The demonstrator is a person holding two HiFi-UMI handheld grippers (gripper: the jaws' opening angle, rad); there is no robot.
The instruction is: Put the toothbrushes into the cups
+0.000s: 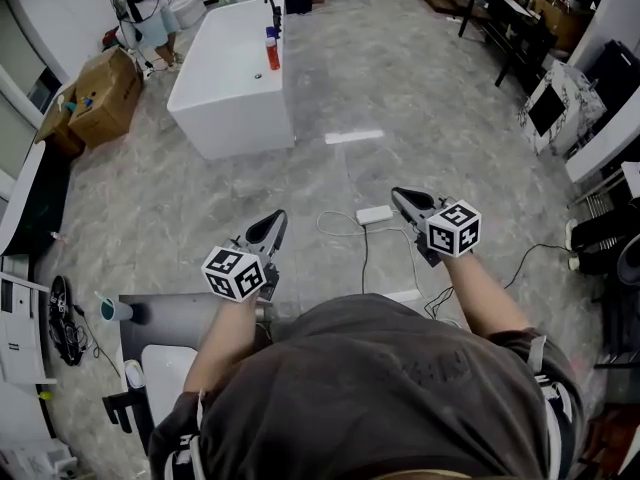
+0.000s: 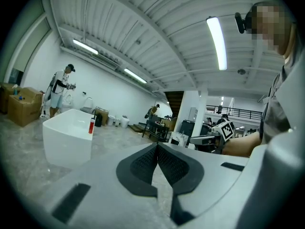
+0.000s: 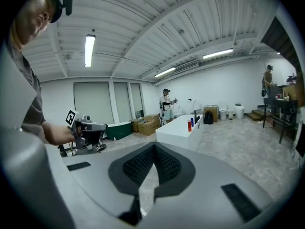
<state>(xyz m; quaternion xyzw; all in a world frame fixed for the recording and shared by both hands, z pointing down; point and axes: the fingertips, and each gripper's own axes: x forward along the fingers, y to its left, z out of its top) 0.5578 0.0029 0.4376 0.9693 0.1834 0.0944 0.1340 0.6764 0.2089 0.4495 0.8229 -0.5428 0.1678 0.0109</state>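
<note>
Two grippers out ahead of the torso, well apart, over grey marble floor point(image 1: 400, 118). On the left gripper point(image 1: 275, 218), black ribbed pads point(image 2: 143, 162) pressed tip to tip: clenched, nothing between. On the right gripper point(image 1: 400, 196), same story: pads meeting at the tips, clenched on nothing. Each tool visible off to the side in the other's own view.

Teal cup point(image 1: 115, 311) at lower left of head view, on the left end of a dark grey counter point(image 1: 180, 318), well left of the left forearm and clear of both tools. Thin pale stick at its rim, too small to tell as a toothbrush.

White bathtub point(image 1: 235, 78) at upper left, red bottle point(image 1: 272, 53) upright on its rim. Cardboard boxes point(image 1: 100, 93) left of the tub; a person point(image 1: 145, 13) standing beyond them at top left. White power brick point(image 1: 375, 214) and cable point(image 1: 345, 230) on the floor between the two grippers, centre frame. Dark tables point(image 1: 510, 28) at upper right.
</note>
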